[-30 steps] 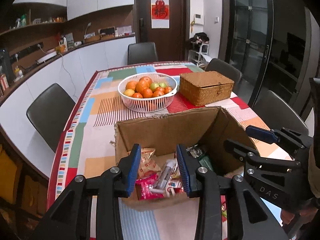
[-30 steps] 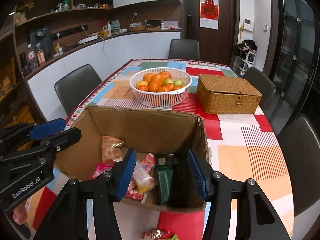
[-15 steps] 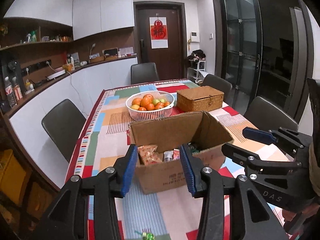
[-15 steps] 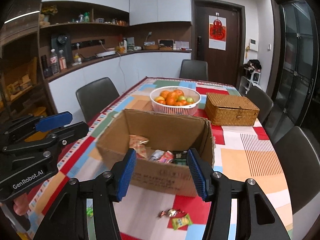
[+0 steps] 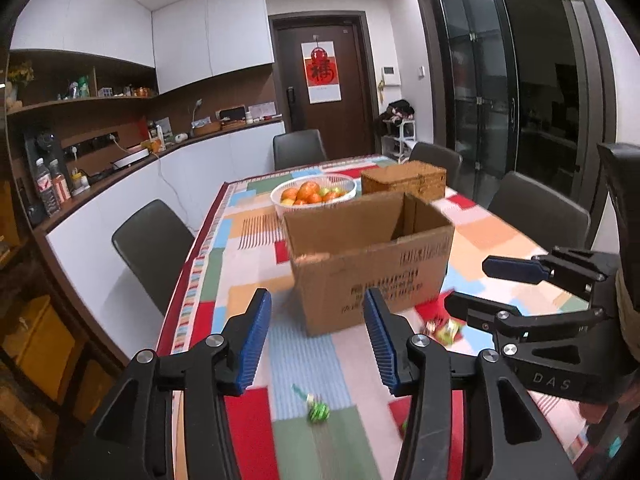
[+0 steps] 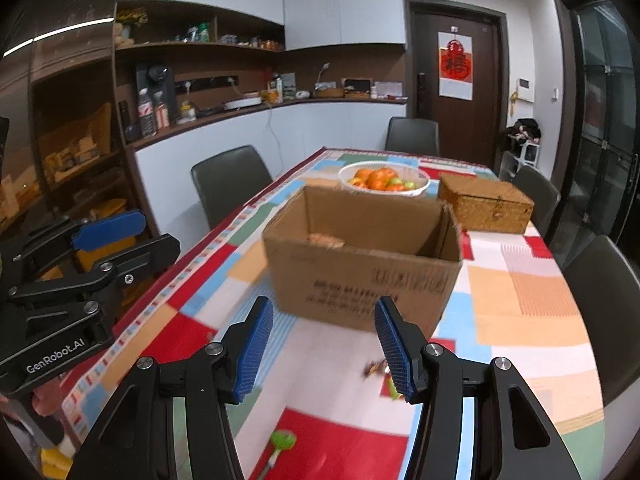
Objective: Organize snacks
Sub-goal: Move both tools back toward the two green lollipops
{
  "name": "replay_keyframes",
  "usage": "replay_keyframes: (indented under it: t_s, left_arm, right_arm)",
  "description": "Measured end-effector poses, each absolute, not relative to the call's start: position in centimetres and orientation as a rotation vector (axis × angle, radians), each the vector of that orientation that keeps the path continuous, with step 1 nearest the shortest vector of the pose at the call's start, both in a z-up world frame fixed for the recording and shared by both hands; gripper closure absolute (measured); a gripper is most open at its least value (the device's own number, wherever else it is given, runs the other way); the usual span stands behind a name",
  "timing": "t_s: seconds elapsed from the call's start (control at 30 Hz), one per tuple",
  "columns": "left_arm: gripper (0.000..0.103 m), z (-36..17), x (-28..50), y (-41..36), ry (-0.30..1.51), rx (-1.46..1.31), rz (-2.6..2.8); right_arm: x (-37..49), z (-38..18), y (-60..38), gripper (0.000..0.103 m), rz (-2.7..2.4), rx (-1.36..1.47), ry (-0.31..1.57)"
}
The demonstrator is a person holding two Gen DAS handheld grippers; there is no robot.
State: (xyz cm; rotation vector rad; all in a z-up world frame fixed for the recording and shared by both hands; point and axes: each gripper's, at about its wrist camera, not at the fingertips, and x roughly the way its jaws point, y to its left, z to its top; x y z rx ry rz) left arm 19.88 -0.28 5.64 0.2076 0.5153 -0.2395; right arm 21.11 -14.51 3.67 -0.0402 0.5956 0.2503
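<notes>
Now that both grippers have drawn back from the box (image 5: 370, 258) at 12 o'clock, the left gripper (image 5: 316, 342), jaws just widened, and right gripper (image 6: 322, 346) gape empty over loose snacks: candy (image 5: 318, 412) remains on the desk (image 5: 500, 240).

It was a home dining room: a long bench (image 5: 256, 280) under patchwork cloth, dark chairs (image 5: 152, 240) around it, a fruit basket (image 5: 314, 196) at the far end, and cluttered shelves (image 6: 192, 46) on the left.
</notes>
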Motion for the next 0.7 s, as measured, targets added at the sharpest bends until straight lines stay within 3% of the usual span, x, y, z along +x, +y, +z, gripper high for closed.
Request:
replay_keyframes:
  t_s: [0.7]
  left_arm:
    - [0.053,-4.6,14.9,2.7,0.773,0.094,-0.223]
  right_arm:
    - [18.1,-5.9,-11.5,0.049,0.36,-0.051,0.911]
